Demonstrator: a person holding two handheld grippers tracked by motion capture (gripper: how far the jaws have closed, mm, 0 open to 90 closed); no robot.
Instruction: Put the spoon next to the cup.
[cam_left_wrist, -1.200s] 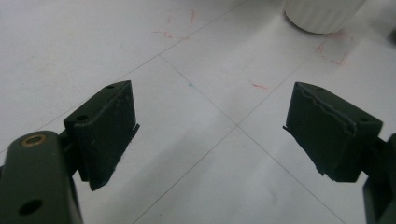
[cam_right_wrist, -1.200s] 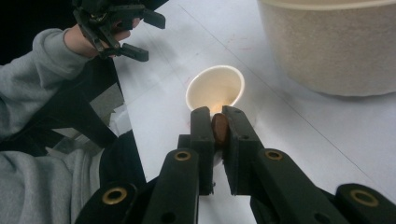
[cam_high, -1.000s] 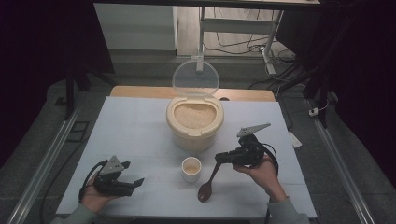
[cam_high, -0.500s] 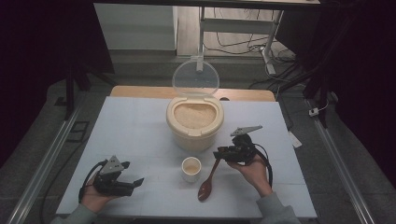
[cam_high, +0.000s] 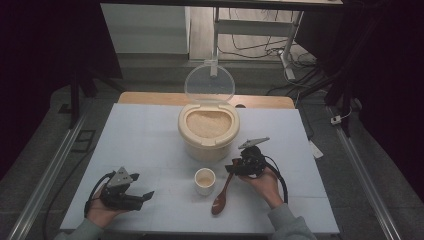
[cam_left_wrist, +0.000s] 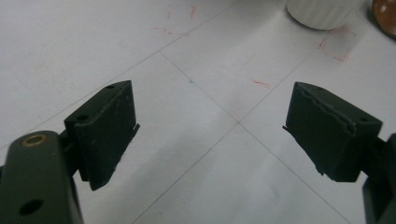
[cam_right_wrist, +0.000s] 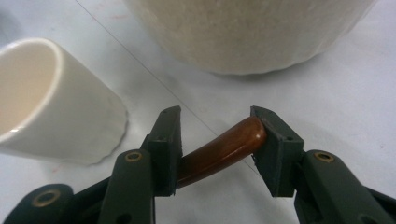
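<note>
Brown spoon (cam_high: 221, 195), cream cup (cam_high: 204, 180), beige rice container (cam_high: 208, 132), white table (cam_high: 150, 145).

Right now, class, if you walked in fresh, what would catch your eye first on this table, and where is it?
Mid-table stands a cream rice container full of grain, its clear lid tipped up behind it. In front of it sits a small white cup. Beside the cup, the right gripper clamps the handle of a brown wooden spoon, while the left gripper rests open near the table's front left.

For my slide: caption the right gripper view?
Right gripper closed on brown wooden spoon handle, beside white ceramic cup.
</note>
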